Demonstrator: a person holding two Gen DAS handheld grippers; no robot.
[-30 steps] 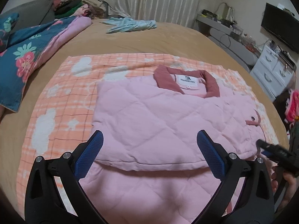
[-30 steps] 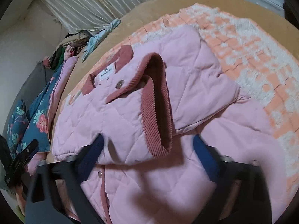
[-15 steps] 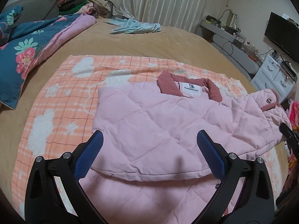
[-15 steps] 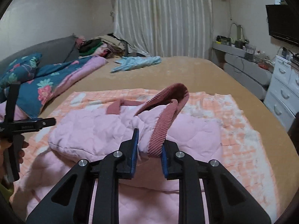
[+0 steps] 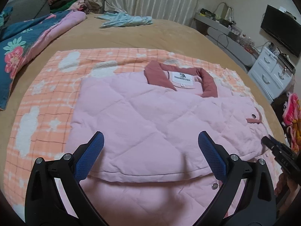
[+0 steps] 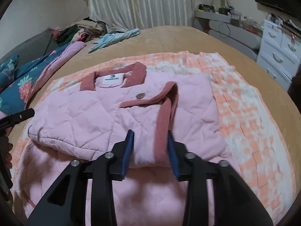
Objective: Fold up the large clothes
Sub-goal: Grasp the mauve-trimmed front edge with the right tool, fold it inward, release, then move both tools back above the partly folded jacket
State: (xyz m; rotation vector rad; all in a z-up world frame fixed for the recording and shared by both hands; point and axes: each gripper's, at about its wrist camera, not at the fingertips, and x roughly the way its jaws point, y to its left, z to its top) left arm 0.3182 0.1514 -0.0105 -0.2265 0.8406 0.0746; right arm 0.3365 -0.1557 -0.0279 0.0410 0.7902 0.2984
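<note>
The pink quilted jacket (image 5: 143, 116) lies folded mid-bed on the orange checked blanket (image 5: 47, 101), left gripper (image 5: 150, 150) wide open above it, right gripper (image 6: 150, 146) just releasing its ribbed cuff (image 6: 163, 124).

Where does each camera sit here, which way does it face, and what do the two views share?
Left wrist: on the left gripper, angled down over the pink quilted jacket; its own open fingers show, with the right gripper at the right edge.
Right wrist: on the right gripper, angled down at the jacket's folded sleeve with its dark pink cuff; its fingers have just been opening, the cuff end between them; the left gripper shows at the left edge.
Shared: jacket, orange checked blanket, curtain.
</note>
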